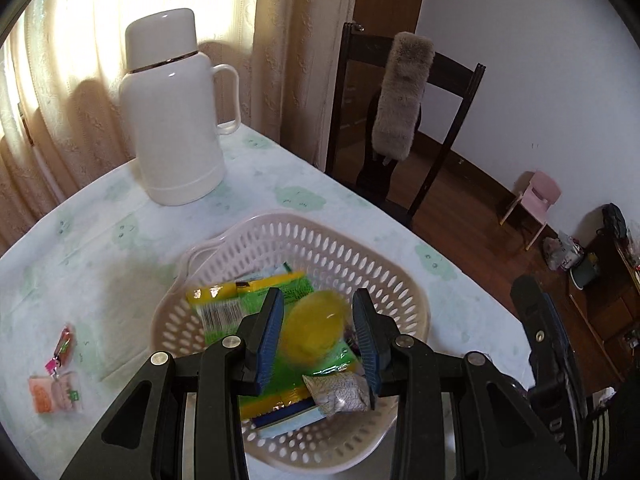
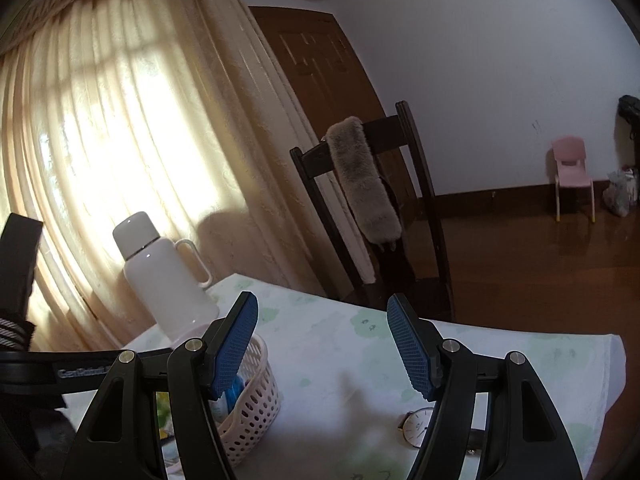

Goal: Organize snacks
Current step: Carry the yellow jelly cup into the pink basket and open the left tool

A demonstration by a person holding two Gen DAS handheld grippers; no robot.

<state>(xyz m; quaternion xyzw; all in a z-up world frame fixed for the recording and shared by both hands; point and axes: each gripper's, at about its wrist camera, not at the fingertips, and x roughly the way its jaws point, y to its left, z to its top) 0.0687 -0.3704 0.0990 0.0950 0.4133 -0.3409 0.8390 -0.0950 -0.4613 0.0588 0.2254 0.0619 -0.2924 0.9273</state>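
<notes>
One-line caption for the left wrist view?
Left gripper above the snack basket, blurred yellow snack between its jaws; thermos behind.

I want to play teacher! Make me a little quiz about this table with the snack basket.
1. True or false: the white flask stands inside the basket.
2. What lies on the tablecloth below the right gripper? A a watch, B a spoon, C a cup.
3. Fill in: the blurred thing between the fingers of the left gripper is ____ in colour.
Key: 1 false; 2 A; 3 yellow.
</notes>
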